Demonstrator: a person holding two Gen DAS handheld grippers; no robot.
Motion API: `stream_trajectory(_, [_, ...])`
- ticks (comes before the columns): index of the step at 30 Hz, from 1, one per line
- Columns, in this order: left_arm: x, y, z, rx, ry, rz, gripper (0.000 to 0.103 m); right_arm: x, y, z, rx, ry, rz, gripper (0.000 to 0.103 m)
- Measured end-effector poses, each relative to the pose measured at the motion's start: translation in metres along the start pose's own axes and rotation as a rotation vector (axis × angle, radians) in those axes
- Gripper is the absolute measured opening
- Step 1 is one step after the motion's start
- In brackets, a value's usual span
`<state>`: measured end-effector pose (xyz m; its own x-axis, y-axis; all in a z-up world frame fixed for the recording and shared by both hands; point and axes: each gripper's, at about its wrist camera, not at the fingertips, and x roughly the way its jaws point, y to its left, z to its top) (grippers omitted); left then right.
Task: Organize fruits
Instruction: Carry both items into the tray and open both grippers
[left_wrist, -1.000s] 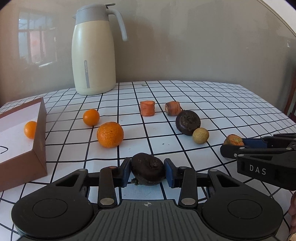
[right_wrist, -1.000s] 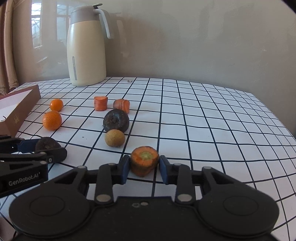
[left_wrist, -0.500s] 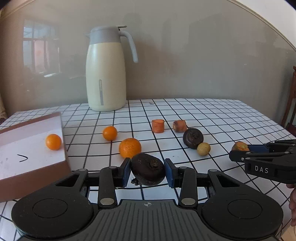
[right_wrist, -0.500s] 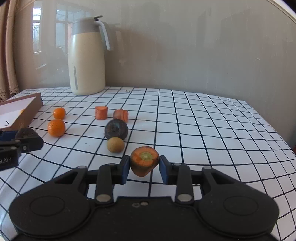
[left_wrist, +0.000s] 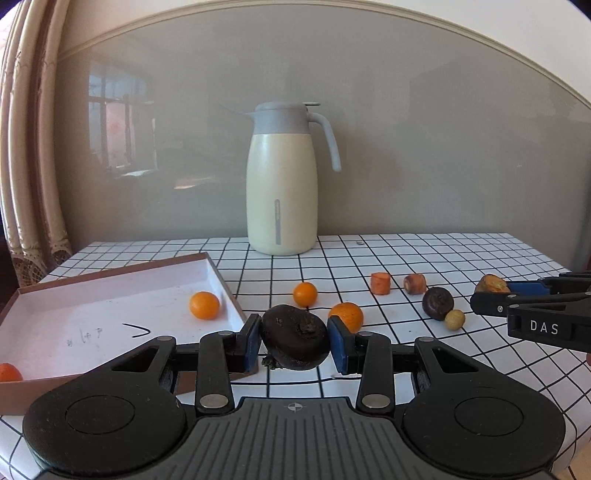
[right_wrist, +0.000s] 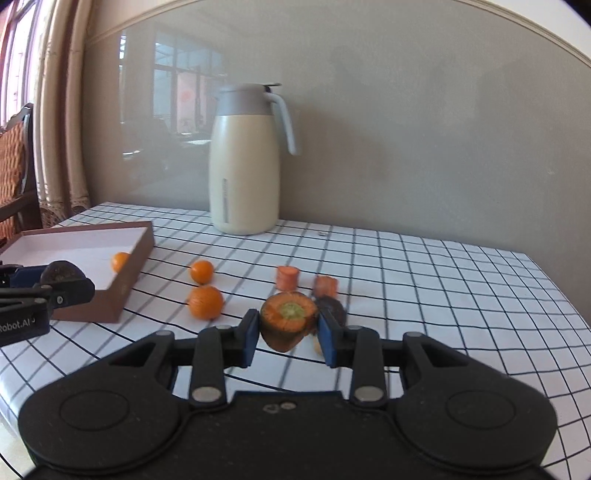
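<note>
Both tools have risen: left tool (left_wrist: 294, 341) clenches dark fruit (left_wrist: 295, 341), right tool (right_wrist: 287, 325) carrot stub (right_wrist: 289, 319); we next carry them over the box (left_wrist: 55, 389).

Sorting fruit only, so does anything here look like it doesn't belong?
Yes: carrots. The right gripper holds a cut orange carrot top, and two orange carrot chunks lie on the checked tablecloth among the fruit.

Both grippers are chunky matte black plastic: left gripper (left_wrist: 294, 345) and right gripper (right_wrist: 287, 338) have blue pads, silver rivets, round discs; white "DAS" lettering on the right one's side.
</note>
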<state>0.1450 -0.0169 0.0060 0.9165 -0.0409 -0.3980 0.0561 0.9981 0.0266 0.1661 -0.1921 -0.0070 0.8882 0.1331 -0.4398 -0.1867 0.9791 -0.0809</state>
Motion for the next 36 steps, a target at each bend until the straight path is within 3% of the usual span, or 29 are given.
stream_trajectory(24, [-0.043, 0.13, -0.008, -0.122, -0.045, 0.2, 0.039, 0.005, 0.131, 0.029, -0.152, -0.073, 0.202, 0.025])
stream_trajectory(36, [-0.042, 0.196, -0.009, -0.144, -0.056, 0.322, 0.039, 0.035, 0.184, 0.046, -0.189, -0.07, 0.292, 0.025])
